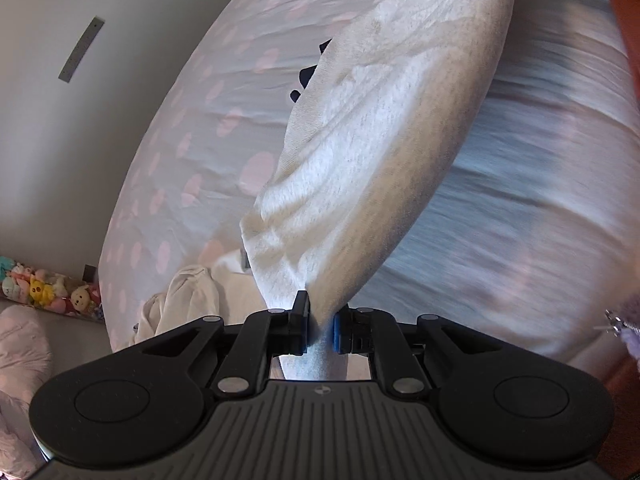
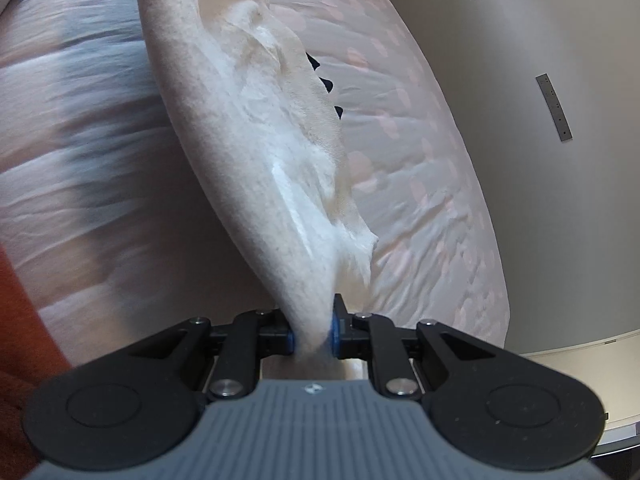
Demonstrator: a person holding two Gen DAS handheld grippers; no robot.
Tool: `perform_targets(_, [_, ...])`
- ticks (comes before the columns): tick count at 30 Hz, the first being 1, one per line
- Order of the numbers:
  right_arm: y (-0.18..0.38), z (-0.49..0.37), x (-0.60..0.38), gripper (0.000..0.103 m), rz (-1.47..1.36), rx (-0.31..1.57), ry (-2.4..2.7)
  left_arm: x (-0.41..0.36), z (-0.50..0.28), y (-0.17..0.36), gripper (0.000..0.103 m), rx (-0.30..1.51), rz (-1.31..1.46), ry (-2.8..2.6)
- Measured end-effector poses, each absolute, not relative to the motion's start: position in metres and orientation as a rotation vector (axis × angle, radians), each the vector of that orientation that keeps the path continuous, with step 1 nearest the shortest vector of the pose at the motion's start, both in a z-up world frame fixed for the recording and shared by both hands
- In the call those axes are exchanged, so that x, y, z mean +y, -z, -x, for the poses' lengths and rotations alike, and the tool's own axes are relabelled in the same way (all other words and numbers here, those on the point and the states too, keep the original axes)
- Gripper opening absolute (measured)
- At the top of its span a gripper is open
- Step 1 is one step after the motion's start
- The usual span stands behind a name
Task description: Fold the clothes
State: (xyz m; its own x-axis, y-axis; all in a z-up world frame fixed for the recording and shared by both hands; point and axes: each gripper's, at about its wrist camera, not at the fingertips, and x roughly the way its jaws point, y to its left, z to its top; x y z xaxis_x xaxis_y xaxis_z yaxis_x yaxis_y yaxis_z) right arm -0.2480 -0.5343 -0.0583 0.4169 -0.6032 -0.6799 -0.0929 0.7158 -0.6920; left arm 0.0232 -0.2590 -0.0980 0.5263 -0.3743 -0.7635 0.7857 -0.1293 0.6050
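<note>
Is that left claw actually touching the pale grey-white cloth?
Touching. The left wrist view shows the left gripper with its fingers pinched shut on a bunched edge of the pale grey-white knit garment.

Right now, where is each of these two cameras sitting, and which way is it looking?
Left wrist: sits on the left gripper, looks forward and down along its fingers at the white garment they pinch, over the polka-dot bed; only gripper shows.
Right wrist: sits on the right gripper, looks down the same white garment, bed beyond; only gripper shows.
Shared: the garment, the bed, the grey wall.
</note>
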Motion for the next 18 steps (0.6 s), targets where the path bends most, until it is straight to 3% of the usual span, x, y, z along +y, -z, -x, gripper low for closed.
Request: perform_targets(18, [0.119, 0.253, -0.518, 0.018, 0.559, 1.257, 0.302, -0.249, 0.001, 0.171, 0.009, 0.521, -1.517, 1.082])
